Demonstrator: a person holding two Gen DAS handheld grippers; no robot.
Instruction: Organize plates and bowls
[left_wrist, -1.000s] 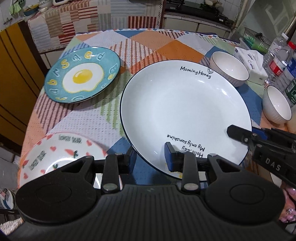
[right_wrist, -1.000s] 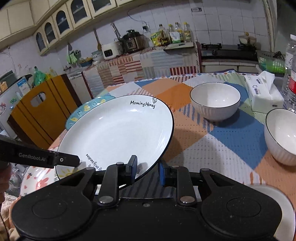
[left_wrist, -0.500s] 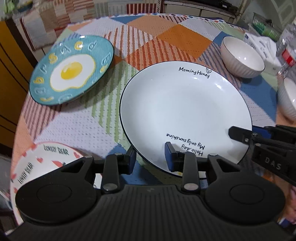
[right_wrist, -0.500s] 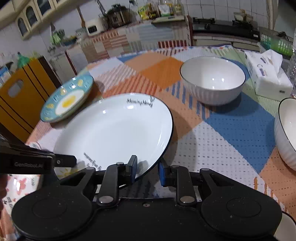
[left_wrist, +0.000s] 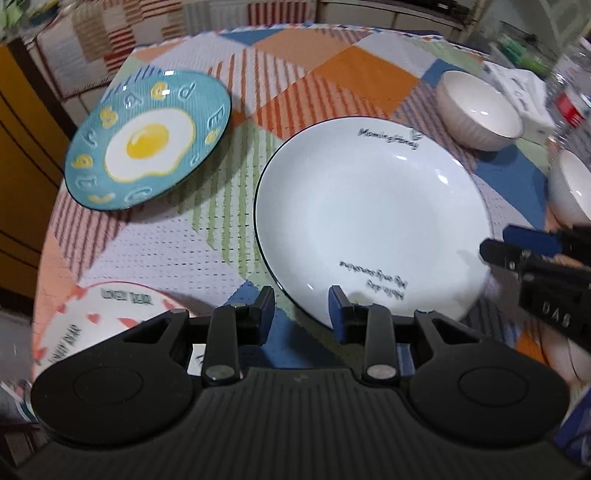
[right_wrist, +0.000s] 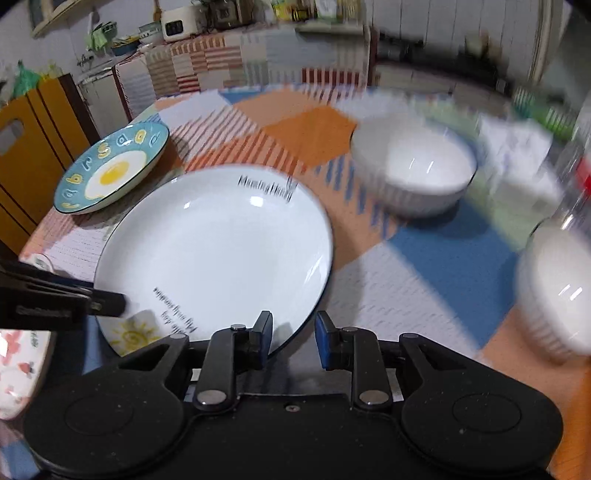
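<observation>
The white plate with the black rim and printed words sits between your two hand-held grippers, over the patchwork cloth on the counter; whether it rests on the cloth or hangs just above it, you cannot tell from these views. Your left hand-held gripper has its fingers set narrowly on either side of the plate's near rim, one blue pad over the inside face and the other below the edge. The gap looks wider than the rim, so whether the pads actually press on it is not clear. Your right hand-held gripper straddles the rim on the plate's other side in the same way, jaws narrow, with the rim between them and a visible gap on the outer side; here too the grip cannot be confirmed.

The blue plate with the fried-egg picture lies to the far left, apart from the white plate. A plate with red hearts lies near the left edge of the counter, partly hidden behind your left gripper. Two white bowls stand to the right: the far bowl beyond the white plate, the near bowl at the right edge, both blurred in the right wrist view.
</observation>
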